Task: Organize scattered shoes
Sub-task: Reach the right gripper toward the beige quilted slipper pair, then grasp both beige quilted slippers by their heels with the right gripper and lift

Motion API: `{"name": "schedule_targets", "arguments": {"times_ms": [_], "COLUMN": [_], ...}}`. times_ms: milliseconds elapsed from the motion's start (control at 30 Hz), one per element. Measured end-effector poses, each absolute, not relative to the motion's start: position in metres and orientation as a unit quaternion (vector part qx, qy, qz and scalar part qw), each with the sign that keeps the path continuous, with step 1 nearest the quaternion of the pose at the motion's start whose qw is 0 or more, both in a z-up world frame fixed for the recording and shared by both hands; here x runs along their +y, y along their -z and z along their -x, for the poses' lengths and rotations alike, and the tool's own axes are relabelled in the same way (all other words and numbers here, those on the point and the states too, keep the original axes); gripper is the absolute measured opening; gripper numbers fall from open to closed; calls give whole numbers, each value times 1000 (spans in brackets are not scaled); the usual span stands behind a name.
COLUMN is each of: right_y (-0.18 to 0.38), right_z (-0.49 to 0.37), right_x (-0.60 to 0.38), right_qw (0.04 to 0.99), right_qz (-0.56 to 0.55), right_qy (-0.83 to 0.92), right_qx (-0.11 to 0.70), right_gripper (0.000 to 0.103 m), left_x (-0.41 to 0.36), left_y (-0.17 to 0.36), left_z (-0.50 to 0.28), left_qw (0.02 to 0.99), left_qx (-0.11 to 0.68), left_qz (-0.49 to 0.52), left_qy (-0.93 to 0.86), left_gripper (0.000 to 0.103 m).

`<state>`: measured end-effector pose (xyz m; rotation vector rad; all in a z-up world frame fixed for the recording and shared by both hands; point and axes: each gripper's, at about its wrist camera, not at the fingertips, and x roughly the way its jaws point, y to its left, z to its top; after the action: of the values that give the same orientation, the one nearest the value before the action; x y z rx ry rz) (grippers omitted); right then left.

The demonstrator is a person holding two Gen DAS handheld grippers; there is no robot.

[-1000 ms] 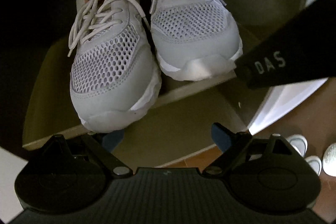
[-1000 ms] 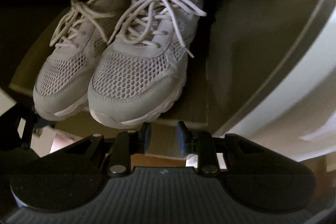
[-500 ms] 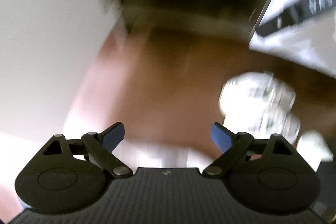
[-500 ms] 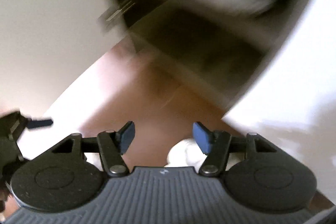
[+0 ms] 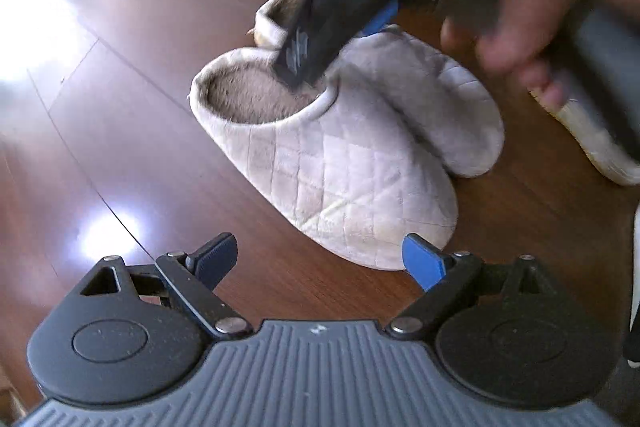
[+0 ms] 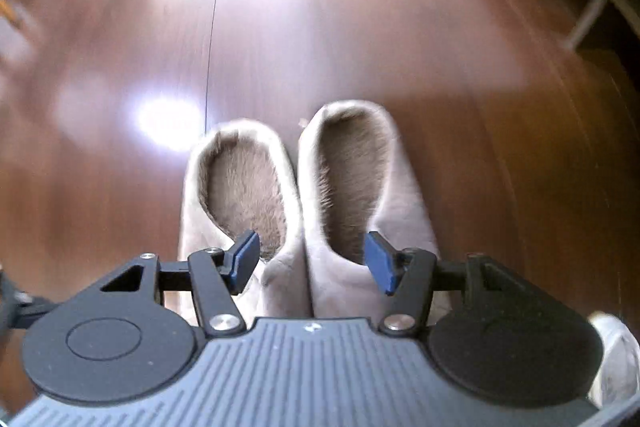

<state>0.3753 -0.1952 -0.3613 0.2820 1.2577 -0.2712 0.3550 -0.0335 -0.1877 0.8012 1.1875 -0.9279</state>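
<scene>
I see two quilted slippers (image 6: 304,211) side by side on the wooden floor (image 5: 132,131). My right gripper (image 6: 311,259) hovers above them, fingers apart; my left gripper (image 5: 320,261) is nearby, fingers apart.

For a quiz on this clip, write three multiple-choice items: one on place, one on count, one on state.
1. The quilted beige fur-lined slippers lie:
A on a shelf
B on the dark wooden floor
C in a box

2. Slippers in the right wrist view:
A one
B two
C four

3. The right tool is:
A open, over the slippers
B shut on a slipper
C shut on a lace

Key:
1 B, floorboards surround them.
2 B, two fur openings side by side.
3 A, blue pads spread apart, gripping nothing; the left tool is open too.
</scene>
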Motion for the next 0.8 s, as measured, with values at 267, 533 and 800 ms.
{"name": "schedule_targets", "arguments": {"times_ms": [267, 533, 800], "right_y": [376, 270, 208], "right_z": [-373, -271, -216], "right_x": [-185, -294, -427], "right_qw": [784, 717, 648], "right_qz": [-152, -393, -414], "right_qy": [141, 371, 568], "right_qx": [585, 441, 294], "right_gripper": [19, 19, 20], "left_x": [-39, -91, -195], "left_y": [180, 121, 88], "left_z": [-347, -334, -329], "left_qw": [656, 673, 669], "left_qx": [524, 465, 392], "left_qz": [-355, -336, -316], "left_qy": [411, 467, 546], "left_gripper": [91, 92, 92]}}
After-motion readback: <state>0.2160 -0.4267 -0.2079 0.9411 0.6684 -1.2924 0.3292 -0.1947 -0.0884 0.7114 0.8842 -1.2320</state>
